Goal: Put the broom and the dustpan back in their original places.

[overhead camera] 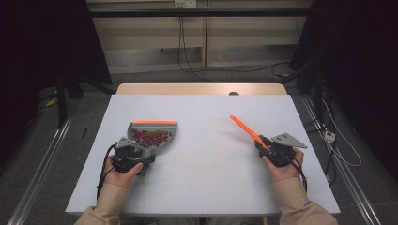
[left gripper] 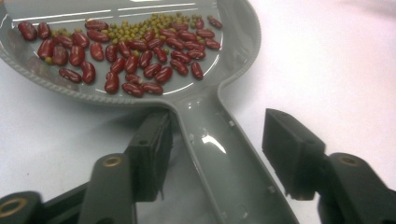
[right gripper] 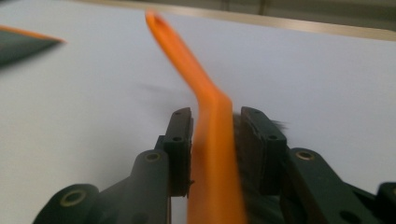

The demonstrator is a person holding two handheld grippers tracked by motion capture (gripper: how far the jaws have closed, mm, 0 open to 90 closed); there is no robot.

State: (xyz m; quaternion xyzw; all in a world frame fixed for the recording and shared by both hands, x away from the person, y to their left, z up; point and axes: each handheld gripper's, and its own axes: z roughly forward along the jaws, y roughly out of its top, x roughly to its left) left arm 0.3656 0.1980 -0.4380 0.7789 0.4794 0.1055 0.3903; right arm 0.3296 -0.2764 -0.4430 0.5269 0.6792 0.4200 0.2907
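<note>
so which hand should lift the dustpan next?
Left. The left tongs straddle the dustpan handle, open, so they likely only need to close. The right tongs are across the table with the brush between them.

White table (overhead camera: pixel 202 183), grey dustpan (overhead camera: pixel 141 147) of red and green beans (overhead camera: pixel 151 137) resting on it

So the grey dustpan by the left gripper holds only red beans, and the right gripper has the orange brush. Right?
Not quite. The left gripper view shows small green beans mixed with the red beans in the dustpan. The rest holds: the orange brush sits between the right gripper's jaws.
</note>
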